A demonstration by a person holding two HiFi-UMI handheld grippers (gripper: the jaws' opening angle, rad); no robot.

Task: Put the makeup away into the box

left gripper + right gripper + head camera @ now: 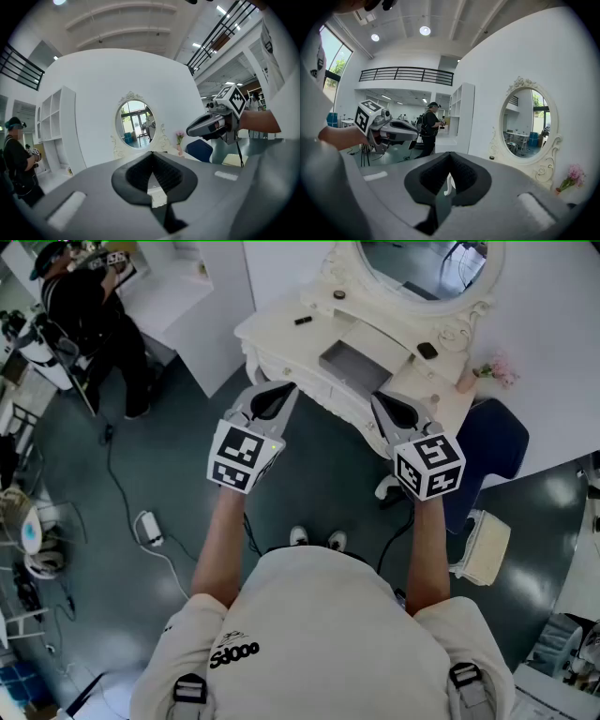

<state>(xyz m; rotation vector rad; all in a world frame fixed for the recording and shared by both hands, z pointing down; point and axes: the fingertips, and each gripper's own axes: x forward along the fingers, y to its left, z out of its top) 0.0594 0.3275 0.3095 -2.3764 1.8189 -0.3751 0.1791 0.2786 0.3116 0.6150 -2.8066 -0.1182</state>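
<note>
In the head view both grippers are held side by side in front of a white dressing table (281, 329). Small dark makeup items lie on its top: one at the left (303, 321), one near the mirror (338, 294), one at the right (427, 351). An open grey drawer (352, 362) sits in the table's front. My left gripper (284, 390) is shut and empty, short of the table edge. My right gripper (382, 401) is also shut and empty. In each gripper view the pads meet with nothing between them: left gripper (152, 176), right gripper (449, 176).
An oval mirror (136, 124) stands on the table, with pink flowers (497, 371) at its right end. A blue chair (492, 442) is at the right. Another person (89, 306) stands far left by white shelves. Cables and a power strip (150, 526) lie on the floor.
</note>
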